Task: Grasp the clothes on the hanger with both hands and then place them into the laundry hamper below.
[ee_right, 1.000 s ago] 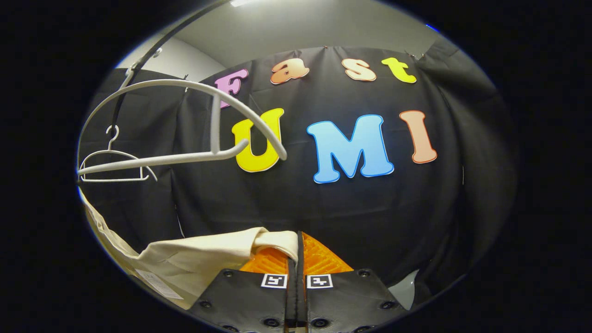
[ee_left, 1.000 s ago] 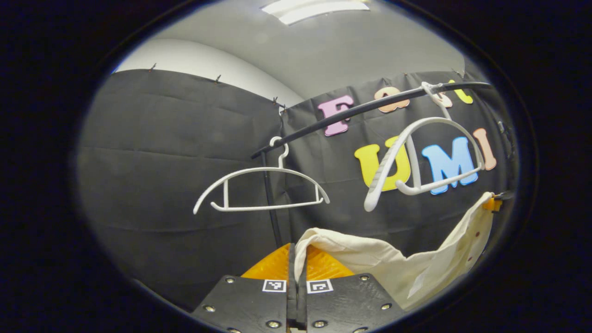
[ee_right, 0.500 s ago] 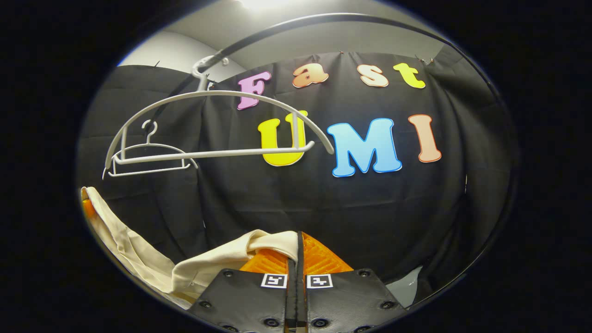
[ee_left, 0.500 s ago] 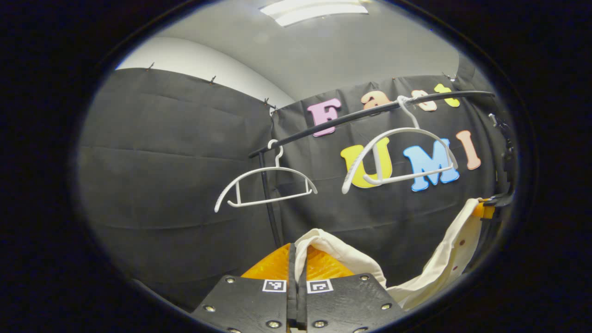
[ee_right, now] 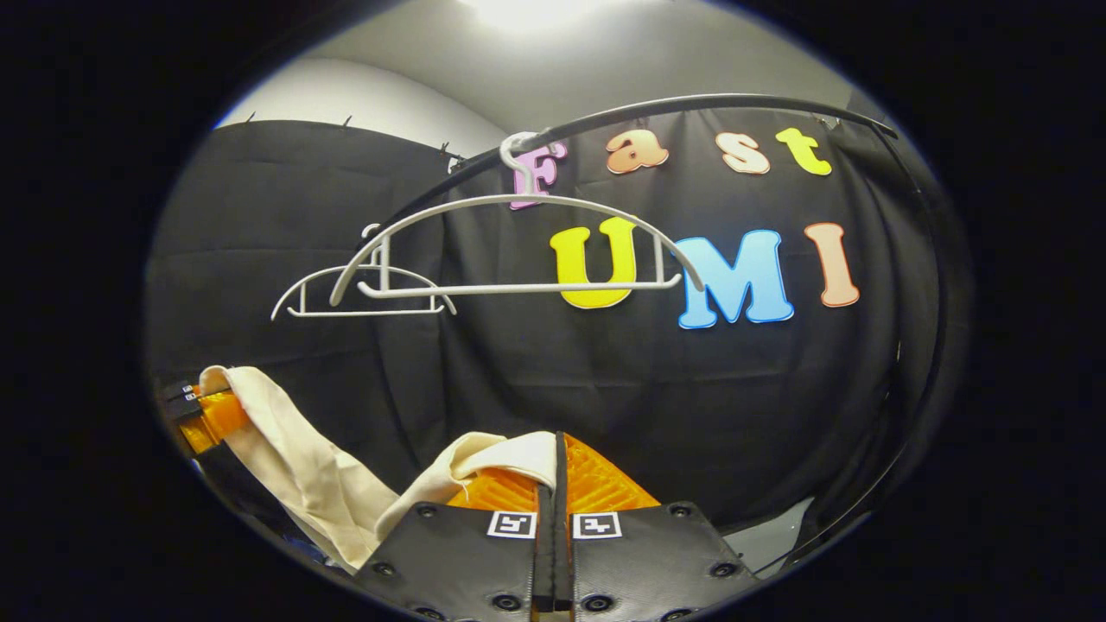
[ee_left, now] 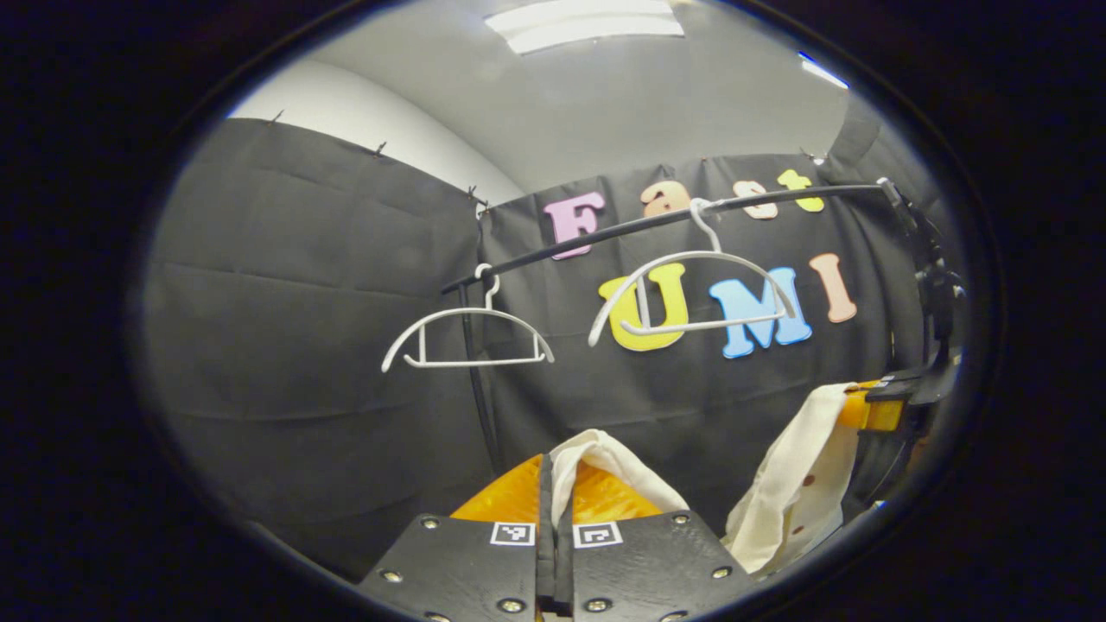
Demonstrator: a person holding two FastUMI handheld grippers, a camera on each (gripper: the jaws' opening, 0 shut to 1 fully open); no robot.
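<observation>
1. Cream cloth, the garment (ee_left: 791,484), is off its hanger and strung between both tongs, sagging in the middle.
2. Left tongs (ee_left: 553,484) are clamped shut on one end of it; the fold bulges just above the tips.
3. Right tongs (ee_right: 553,471) likewise pinch the other end, cloth (ee_right: 311,484) trailing off to their left towards the far tongs (seen there at the edge).
4. Two white hangers (ee_right: 510,250) hang bare on the rail (ee_right: 691,105), above and ahead of both tongs.
5. Judged progress: grasp and removal done; lowering into the hamper and letting go remain. Where the hamper sits I cannot tell.
</observation>
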